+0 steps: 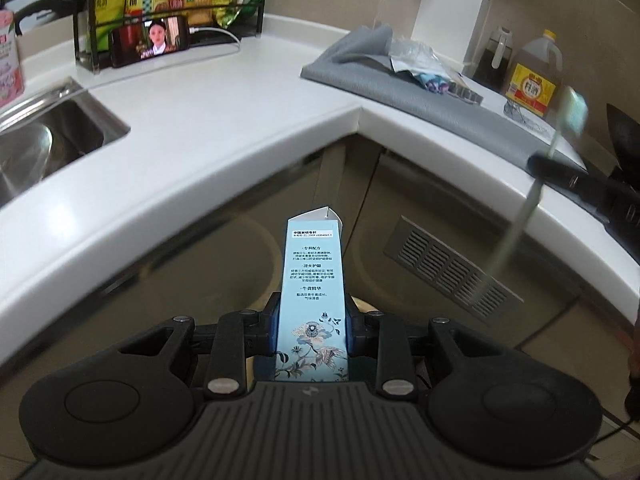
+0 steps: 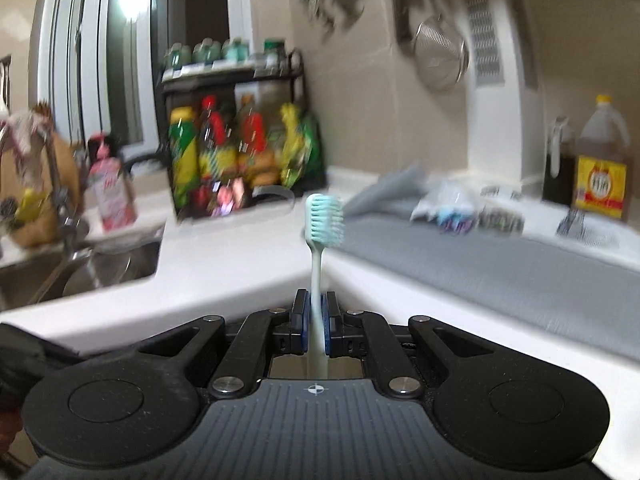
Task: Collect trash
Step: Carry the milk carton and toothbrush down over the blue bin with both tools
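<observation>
My left gripper [image 1: 313, 320] is shut on a long light-blue toothpaste box [image 1: 312, 280] with a flower print, held out in front of the counter's inner corner, over the cabinet fronts. My right gripper [image 2: 316, 316] is shut on the handle of a pale green toothbrush [image 2: 323, 216], bristle head pointing up. The toothbrush also shows blurred at the right of the left wrist view [image 1: 560, 120], with the right gripper's dark body below it. More trash, a crumpled clear wrapper [image 1: 416, 60] and a small printed packet [image 1: 434, 82], lies on the grey mat [image 1: 400, 92]; both also show in the right wrist view [image 2: 448, 200].
The white L-shaped counter [image 1: 224, 120] holds a steel sink [image 1: 48, 140] at left, a black rack of bottles [image 1: 168, 0] with a phone [image 1: 152, 42] playing video, and oil bottles [image 1: 532, 76] at right. A vent grille [image 1: 452, 268] sits in the cabinet below.
</observation>
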Available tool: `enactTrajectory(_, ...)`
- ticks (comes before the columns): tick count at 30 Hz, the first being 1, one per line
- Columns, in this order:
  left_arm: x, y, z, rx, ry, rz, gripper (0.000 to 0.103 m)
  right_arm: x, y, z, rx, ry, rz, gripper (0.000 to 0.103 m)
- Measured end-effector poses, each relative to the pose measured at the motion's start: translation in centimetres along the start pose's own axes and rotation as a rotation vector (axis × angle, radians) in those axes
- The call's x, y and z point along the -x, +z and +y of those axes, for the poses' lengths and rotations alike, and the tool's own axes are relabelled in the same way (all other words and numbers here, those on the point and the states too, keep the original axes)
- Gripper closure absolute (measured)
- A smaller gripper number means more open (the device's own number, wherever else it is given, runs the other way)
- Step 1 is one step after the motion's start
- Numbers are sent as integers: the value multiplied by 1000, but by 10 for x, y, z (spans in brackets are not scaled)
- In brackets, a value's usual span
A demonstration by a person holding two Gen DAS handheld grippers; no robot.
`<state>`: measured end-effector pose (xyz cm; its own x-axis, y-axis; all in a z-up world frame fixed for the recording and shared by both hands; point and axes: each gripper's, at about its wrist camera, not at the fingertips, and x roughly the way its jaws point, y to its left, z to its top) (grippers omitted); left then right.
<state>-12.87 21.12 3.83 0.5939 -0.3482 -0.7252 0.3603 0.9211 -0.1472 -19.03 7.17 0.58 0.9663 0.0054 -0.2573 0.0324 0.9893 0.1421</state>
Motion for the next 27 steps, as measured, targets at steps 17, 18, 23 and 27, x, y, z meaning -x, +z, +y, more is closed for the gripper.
enactTrajectory(17,5,-22,-8,-21,-35,-25,71,8,-43,34,13,-11,148,96)
enactTrajectory(18,5,-22,-8,-22,-35,-26,71,7,-43,34,12,-8,151,96)
enactTrajectory(23,4,-21,-8,-30,-36,-30,71,4,-44,36,14,-4,159,96)
enactTrajectory(27,2,-20,-8,-27,-33,-30,71,1,-44,35,12,-2,166,96)
